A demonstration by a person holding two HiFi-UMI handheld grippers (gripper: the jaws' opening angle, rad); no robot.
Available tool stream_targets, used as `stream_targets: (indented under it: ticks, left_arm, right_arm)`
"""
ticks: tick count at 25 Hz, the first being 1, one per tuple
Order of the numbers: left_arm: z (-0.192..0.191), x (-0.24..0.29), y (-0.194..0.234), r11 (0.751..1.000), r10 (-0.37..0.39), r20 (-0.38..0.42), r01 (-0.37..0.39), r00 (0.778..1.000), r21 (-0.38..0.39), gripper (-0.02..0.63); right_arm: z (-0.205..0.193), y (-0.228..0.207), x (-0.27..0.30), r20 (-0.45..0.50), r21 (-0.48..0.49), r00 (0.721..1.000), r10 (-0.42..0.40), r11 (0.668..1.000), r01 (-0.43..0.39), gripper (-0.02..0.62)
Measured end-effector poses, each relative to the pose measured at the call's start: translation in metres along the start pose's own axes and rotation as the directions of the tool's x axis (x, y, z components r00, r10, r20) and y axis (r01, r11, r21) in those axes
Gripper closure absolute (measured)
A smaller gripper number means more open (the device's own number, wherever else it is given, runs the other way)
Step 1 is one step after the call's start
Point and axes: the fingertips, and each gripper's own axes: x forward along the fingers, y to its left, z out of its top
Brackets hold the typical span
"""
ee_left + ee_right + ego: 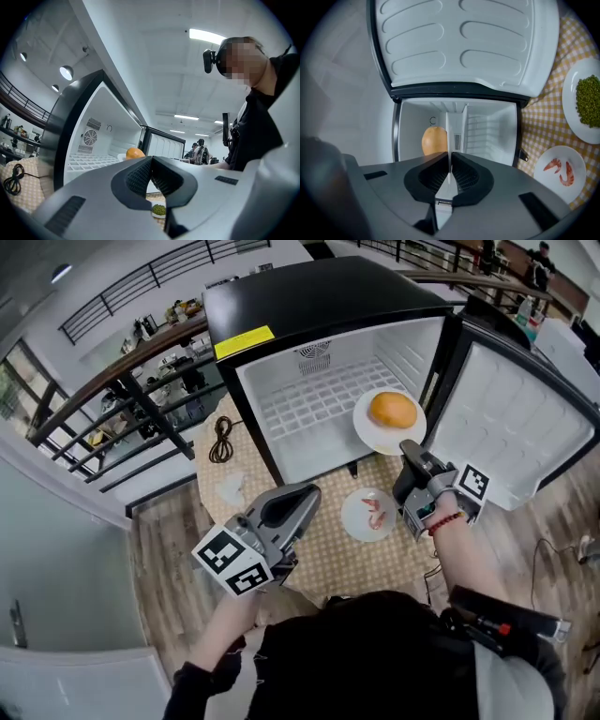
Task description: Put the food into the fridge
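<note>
My right gripper (410,448) is shut on the rim of a white plate (375,432) that carries a round orange bun (393,410). The plate hangs at the mouth of the open black fridge (319,296), just over its white wire shelf (319,399). In the right gripper view the plate (449,136) shows edge-on between the jaws, with the bun (433,139) to its left. Above the table's near side, my left gripper (305,498) is shut with nothing in it. A plate of shrimp (368,515) lies on the checked tablecloth (328,559).
The fridge door (516,418) stands swung open to the right. A plate of green peas (586,101) sits beside the shrimp plate (560,171). A coiled black cable (222,439) and a crumpled white scrap (231,489) lie left of the fridge.
</note>
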Motion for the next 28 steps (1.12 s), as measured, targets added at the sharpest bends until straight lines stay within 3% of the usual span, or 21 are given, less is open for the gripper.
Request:
stream_targets:
  ticks: [10, 28]
  left_arm:
    - [-0.011, 0.016, 0.029, 1.0, -0.024, -0.031, 0.024, 0.999, -0.012, 0.594]
    - [-0.025, 0.024, 0.04, 0.998, -0.03, -0.043, 0.027, 0.999, -0.059, 0.594]
  right_arm:
    - [0.022, -0.015, 0.057, 0.052, 0.018, 0.995, -0.09, 0.996, 0.089, 0.569]
    - [0.043, -0.025, 0.099, 0.106, -0.013, 0.969, -0.224, 0.974, 0.227, 0.568]
